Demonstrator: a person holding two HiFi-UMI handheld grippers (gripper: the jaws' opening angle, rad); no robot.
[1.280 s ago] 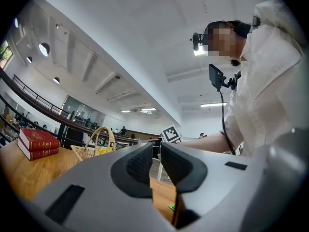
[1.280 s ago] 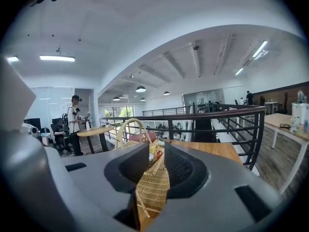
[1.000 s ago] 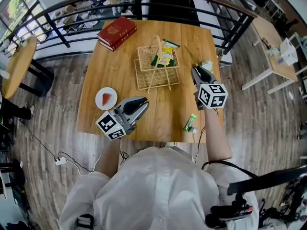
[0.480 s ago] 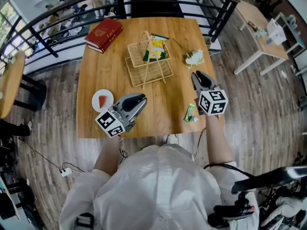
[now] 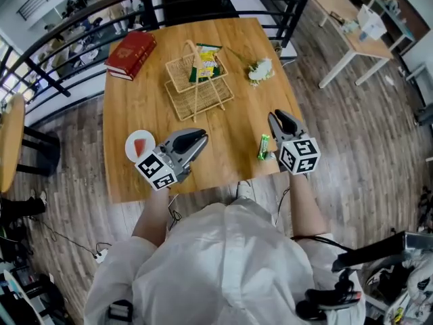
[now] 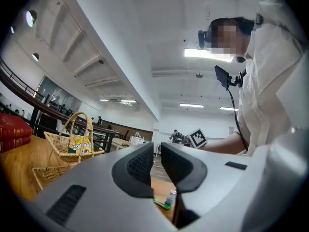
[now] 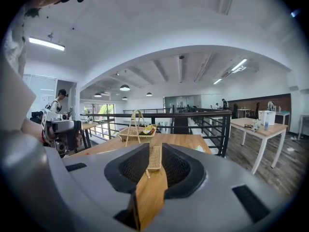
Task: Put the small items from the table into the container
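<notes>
I'm hovering my released, empty right claw (image 5: 275, 117) beside the small green plastic tube (image 5: 263, 147) (at the wooden table's (image 5: 230, 131) near edge); nudging it risks rolling it off.

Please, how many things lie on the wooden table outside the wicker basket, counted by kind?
Red hardcover books, stacked: 2
Round white plate with a red slice: 1
Small green tube: 1
White flower bunch: 1
Total: 5
</notes>
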